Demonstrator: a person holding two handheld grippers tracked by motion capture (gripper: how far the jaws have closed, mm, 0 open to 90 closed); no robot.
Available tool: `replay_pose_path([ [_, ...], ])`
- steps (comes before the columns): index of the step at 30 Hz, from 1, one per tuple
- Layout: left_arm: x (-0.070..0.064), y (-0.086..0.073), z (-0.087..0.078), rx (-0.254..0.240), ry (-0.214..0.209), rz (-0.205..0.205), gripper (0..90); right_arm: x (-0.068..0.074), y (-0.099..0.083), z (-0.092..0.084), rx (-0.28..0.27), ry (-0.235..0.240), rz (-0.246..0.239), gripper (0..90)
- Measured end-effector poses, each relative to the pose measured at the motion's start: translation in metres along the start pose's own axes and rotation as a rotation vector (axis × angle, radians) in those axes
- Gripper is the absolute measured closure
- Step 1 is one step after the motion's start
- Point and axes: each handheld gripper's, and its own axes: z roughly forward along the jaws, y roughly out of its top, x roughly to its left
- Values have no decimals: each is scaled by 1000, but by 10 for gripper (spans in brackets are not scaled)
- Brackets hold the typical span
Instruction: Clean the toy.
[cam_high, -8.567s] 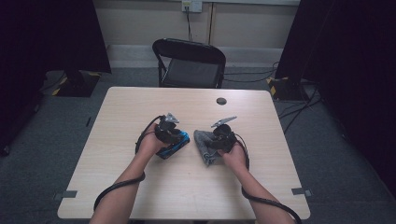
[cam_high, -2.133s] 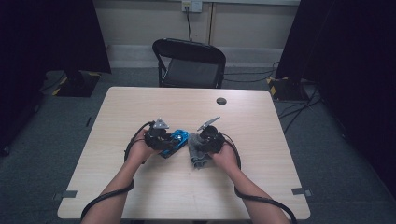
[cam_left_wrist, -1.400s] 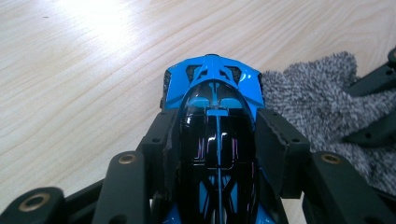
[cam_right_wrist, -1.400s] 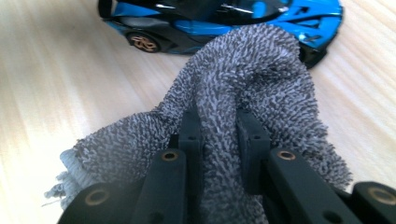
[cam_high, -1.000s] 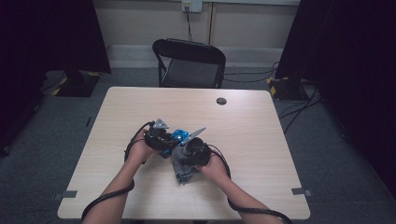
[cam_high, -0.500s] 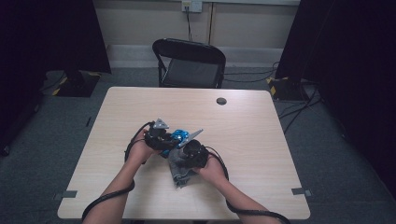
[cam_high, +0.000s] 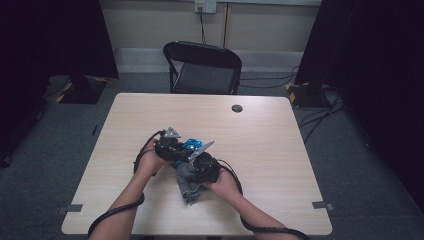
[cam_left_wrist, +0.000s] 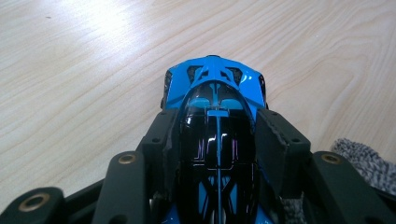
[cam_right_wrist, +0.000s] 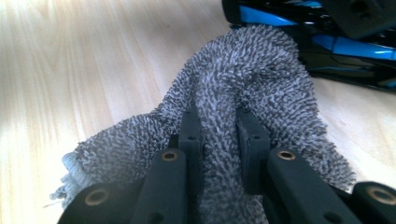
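1. High view had both tools meeting mid-worktop (cam_high: 260, 130), near the person.
2. Left tool (cam_left_wrist: 217, 140) was half closed, clamping the blue toy car (cam_left_wrist: 215, 88) by its sides, likely steadying it for wiping.
3. Right tool (cam_right_wrist: 218, 128) was pinched tight on a fold of grey cloth (cam_right_wrist: 252, 79), just beside the car.

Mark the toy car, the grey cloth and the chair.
toy car (cam_left_wrist: 215, 88): left gripper view, on its blue end.
grey cloth (cam_right_wrist: 252, 84): right gripper view, on the bunched top fold.
chair (cam_high: 204, 79): high view, on the seat.
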Motion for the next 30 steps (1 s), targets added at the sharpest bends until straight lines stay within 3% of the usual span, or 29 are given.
replay_pose_path([
  [15,-1,0,0,-2,7,2,509,12,1,5,-7,72,-41,755],
  [21,-1,-1,0,-7,6,0,509,13,2,-1,-10,75,-56,755],
  [26,-1,-1,0,-7,7,2,509,1,-4,-21,-33,47,-39,757],
  [30,-1,0,0,2,10,13,509,-21,-12,-42,-56,-1,18,758],
])
